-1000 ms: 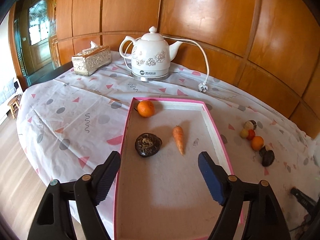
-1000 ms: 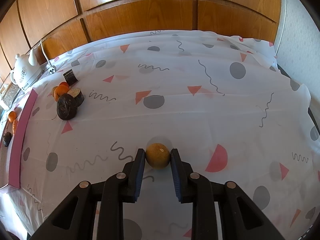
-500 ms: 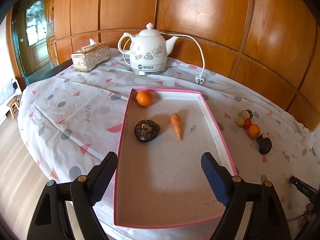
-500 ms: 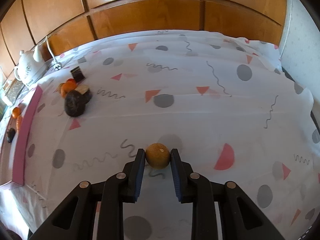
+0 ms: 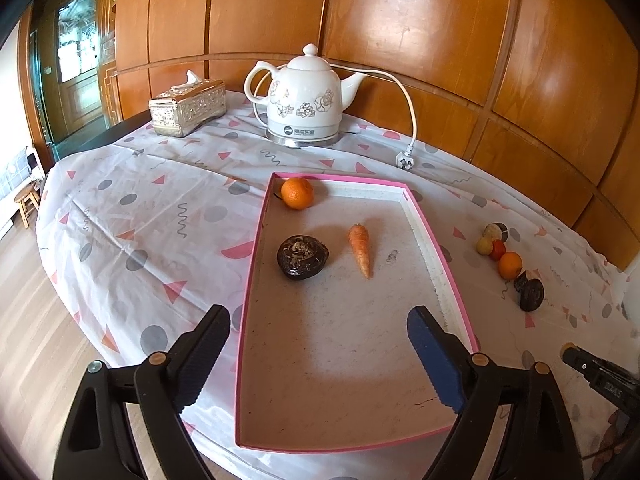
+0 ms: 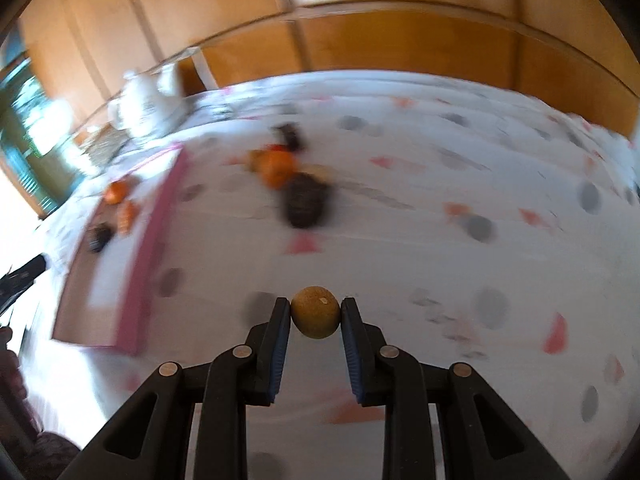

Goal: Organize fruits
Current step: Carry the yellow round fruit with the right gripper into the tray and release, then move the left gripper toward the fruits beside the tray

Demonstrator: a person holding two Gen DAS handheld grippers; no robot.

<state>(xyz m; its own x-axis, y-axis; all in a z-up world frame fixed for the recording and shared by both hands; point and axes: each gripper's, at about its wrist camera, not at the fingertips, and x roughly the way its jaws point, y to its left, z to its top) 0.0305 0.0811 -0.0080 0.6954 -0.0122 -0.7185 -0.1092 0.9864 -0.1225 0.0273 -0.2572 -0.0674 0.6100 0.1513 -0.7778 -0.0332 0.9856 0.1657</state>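
Tan and round, the small fruit point(image 6: 315, 311) sits clamped between the pads of the right claw point(image 6: 315, 314), held off the patterned tablecloth point(image 6: 420, 240). A second ago the same fruit was gripped right at the cloth; now the right wrist view is smeared with motion and has swung toward the pink tray point(image 6: 160, 236), which lies ahead and to the left of the claw, with the pile of loose fruit point(image 6: 292, 184) straight ahead beyond the fingertips.

The left claw point(image 5: 316, 350) hangs over the near end of the tray point(image 5: 256, 280) with nothing between its fingers; its jaws have just been opening and now stand wider apart than a second ago. Ahead of it inside the tray lie a dark lumpy fruit point(image 5: 302, 257), a carrot point(image 5: 361, 249) just right of that, and an orange point(image 5: 297, 193) in the far left corner, all where they were before. Far beyond stand a white kettle point(image 5: 304, 110) and a tissue box point(image 5: 187, 107). Off to the right of this claw, outside the tray, the loose pile point(image 5: 508, 260) rests on the cloth, and the tip of the right claw point(image 5: 576, 358) shows at the lower right edge.
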